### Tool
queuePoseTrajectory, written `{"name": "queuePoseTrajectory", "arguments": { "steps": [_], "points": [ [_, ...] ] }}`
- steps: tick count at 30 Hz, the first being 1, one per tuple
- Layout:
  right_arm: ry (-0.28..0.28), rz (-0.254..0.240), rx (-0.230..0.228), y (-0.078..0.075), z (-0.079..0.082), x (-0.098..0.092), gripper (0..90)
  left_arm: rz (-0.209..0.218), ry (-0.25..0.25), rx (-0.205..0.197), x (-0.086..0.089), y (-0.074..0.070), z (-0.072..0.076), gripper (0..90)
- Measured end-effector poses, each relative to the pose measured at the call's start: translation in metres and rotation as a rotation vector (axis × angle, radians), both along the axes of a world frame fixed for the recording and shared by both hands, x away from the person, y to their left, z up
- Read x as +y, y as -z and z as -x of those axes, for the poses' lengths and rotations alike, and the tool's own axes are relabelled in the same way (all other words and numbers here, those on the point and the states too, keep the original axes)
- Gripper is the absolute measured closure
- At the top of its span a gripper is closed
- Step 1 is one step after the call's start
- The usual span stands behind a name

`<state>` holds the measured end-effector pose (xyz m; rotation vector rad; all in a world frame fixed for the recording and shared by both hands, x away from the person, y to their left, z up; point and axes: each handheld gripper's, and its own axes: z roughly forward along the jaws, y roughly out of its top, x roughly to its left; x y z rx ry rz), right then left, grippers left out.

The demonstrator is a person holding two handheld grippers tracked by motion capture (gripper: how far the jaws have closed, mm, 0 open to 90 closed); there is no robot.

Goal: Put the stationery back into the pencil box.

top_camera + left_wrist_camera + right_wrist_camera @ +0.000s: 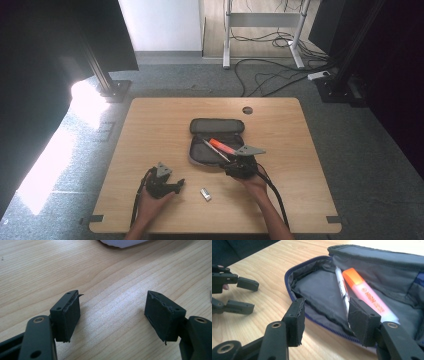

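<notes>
A wooden table carries an open grey pencil case near its centre, lid folded back away from the person. Inside lie an orange highlighter and a white pen, side by side and touching, both angled across the lower compartment. The right gripper is held at the case's near right edge; in the right gripper view its jaws stand apart, released, nothing between them, straddling the zipped rim just short of the pen's end. The left gripper rests low over bare tabletop, well apart from the case; its jaws are likewise spread and empty. A small white eraser-like block lies on the table between the two hands, just beside the left gripper's tips.
</notes>
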<state>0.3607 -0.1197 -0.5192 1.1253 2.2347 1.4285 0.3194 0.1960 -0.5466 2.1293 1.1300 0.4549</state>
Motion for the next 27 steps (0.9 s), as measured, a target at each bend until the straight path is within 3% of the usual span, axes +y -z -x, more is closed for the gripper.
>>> {"name": "queuePoseTrajectory", "arguments": {
  "steps": [19, 27],
  "points": [
    [-0.022, -0.009, -0.009, 0.009, 0.037, -0.013, 46.1, 0.0, 0.0, 0.0, 0.0, 0.0, 0.0, 28.7],
    [0.028, -0.01, -0.013, 0.012, 0.05, -0.02, 46.3, 0.0, 0.0, 0.0, 0.0, 0.0, 0.0, 28.7]
  ]
}}
